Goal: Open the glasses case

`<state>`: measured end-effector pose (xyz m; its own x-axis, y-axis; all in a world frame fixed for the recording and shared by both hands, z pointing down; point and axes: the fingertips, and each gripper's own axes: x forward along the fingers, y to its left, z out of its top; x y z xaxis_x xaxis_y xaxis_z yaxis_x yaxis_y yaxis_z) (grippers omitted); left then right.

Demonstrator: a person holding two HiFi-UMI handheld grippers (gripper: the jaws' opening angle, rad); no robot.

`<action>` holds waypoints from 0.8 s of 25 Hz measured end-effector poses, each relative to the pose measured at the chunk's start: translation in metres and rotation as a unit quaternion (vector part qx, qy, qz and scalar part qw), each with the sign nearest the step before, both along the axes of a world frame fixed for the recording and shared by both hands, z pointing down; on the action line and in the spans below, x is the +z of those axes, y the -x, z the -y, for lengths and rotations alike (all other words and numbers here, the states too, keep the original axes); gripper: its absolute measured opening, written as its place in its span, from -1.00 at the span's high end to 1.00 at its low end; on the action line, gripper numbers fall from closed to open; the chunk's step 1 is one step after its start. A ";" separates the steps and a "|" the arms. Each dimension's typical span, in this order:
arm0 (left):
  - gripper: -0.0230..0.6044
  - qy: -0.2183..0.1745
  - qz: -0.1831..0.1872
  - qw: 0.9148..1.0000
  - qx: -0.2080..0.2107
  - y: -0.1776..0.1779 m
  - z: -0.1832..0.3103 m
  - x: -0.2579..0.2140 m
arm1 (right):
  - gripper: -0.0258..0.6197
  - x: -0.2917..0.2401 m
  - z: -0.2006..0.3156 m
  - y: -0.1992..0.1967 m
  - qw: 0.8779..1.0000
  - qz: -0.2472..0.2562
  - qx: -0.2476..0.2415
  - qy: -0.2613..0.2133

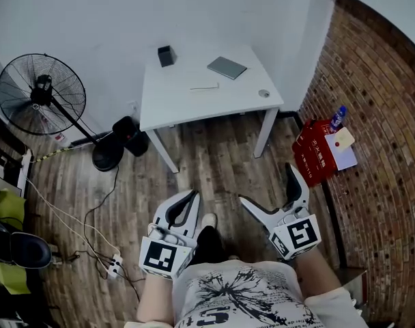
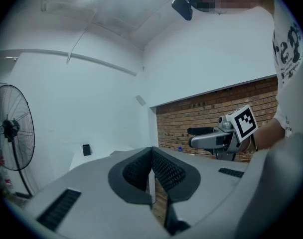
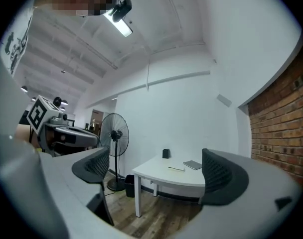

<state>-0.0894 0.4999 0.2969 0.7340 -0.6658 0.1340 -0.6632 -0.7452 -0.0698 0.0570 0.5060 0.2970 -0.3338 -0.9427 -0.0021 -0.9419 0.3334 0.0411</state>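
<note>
Head view: I stand on the wood floor, well back from the white table (image 1: 194,111). The flat grey case (image 1: 227,67) lies on the far right part of the tabletop, well apart from both my grippers and touched by nothing. A small black box (image 1: 166,55) stands at the far left of the table. A thin pale stick (image 1: 205,87) lies between the two, nearer me, and a small round thing (image 1: 263,93) sits by the right front corner. A standing fan (image 1: 40,94) is off to the left, and a red bag (image 1: 315,150) leans by the brick wall on the right.

My left gripper (image 1: 192,197) is low in front of me. In the left gripper view its ribbed pads are pressed together with nothing between them. My right gripper (image 1: 265,183) is beside it. In the right gripper view its fingers are spread wide and empty, with the table and case far off between them.
</note>
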 end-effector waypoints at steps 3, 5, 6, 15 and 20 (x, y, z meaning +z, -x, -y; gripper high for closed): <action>0.88 -0.003 -0.008 1.000 -0.001 0.003 0.023 0.001 | -0.89 0.002 0.023 0.001 1.000 0.001 0.001 0.004; 0.88 -0.002 -0.010 1.000 -0.002 0.006 0.046 0.004 | -0.89 0.004 0.045 0.004 1.000 0.004 0.002 0.006; 0.88 0.000 -0.010 1.000 -0.001 0.007 0.059 0.006 | -0.89 0.005 0.058 0.005 1.000 0.004 0.001 0.008; 0.88 0.011 -0.030 0.999 0.018 0.012 0.214 0.013 | -0.89 0.012 0.206 0.020 1.000 -0.002 0.007 0.029; 0.88 0.011 -0.025 0.999 0.030 0.023 0.313 0.006 | -0.89 0.007 0.304 0.030 0.999 -0.005 0.016 0.034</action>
<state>-0.1120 0.1868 0.3029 0.7785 -0.6178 0.1105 -0.6197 -0.7846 -0.0201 0.0267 0.2020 0.3045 -0.3029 -0.9507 0.0663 -0.9519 0.3052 0.0285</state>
